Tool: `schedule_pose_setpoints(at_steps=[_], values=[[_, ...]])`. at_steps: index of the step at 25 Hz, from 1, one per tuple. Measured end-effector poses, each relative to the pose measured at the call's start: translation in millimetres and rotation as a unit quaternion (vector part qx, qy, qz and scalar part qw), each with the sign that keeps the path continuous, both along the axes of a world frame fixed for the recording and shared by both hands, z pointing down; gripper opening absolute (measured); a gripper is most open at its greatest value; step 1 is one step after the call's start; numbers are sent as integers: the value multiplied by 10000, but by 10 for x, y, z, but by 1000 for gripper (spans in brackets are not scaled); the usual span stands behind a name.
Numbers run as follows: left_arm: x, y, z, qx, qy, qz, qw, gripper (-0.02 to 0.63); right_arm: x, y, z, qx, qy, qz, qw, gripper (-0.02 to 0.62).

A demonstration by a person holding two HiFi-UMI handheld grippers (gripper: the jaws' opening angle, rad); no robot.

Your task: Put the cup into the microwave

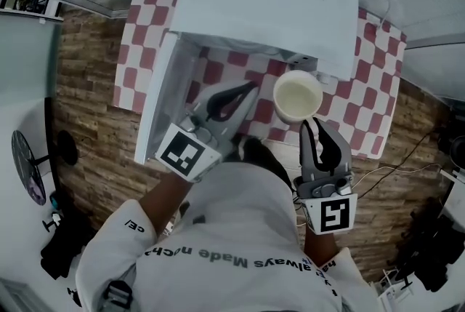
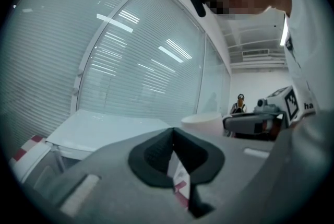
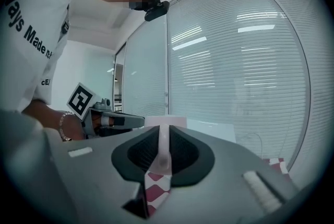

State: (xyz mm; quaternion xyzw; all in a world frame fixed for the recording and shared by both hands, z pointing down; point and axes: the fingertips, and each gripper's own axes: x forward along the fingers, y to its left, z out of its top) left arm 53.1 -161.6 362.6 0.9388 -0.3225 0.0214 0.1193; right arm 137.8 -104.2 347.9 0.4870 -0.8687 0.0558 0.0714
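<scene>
A white cup [image 1: 298, 96], empty, hangs in front of the white microwave [image 1: 269, 1]. My right gripper [image 1: 311, 123] is shut on its near wall from below. In the right gripper view the cup [image 3: 165, 122] stands pinched between the dark pads. The microwave's door [image 1: 156, 107] stands swung open to the left. My left gripper [image 1: 247, 89] reaches across the open front at the door's side, jaws shut on nothing. In the left gripper view the cup [image 2: 203, 122] shows just right of the jaws.
The microwave stands on a red-and-white checkered cloth [image 1: 374, 85] over a wooden table [image 1: 87, 121]. A white cable [image 1: 392, 171] trails off the table's right side. Glass walls with blinds stand behind the table.
</scene>
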Motion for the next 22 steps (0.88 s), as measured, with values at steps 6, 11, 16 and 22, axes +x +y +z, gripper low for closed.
schedule_pose_setpoints(at_steps=[6,11,16,22], values=[[-146,-40,341,-246,-55,-115,9996,3,-152,-62,342,-112,48,-65,9999,46],[-276,-99,621,-320,-91,-180,9993,3,-342,-186,639,-233,-3,-56,9997,46],[-374,-182,923,-391,-118,-291,9987,3,-485,-273,1060,-358,97,-270,9989,46],[-469,-331,1204,-415,-52,-445,9981,3,-599,-447,1456,-459,184,-229,9985,46]])
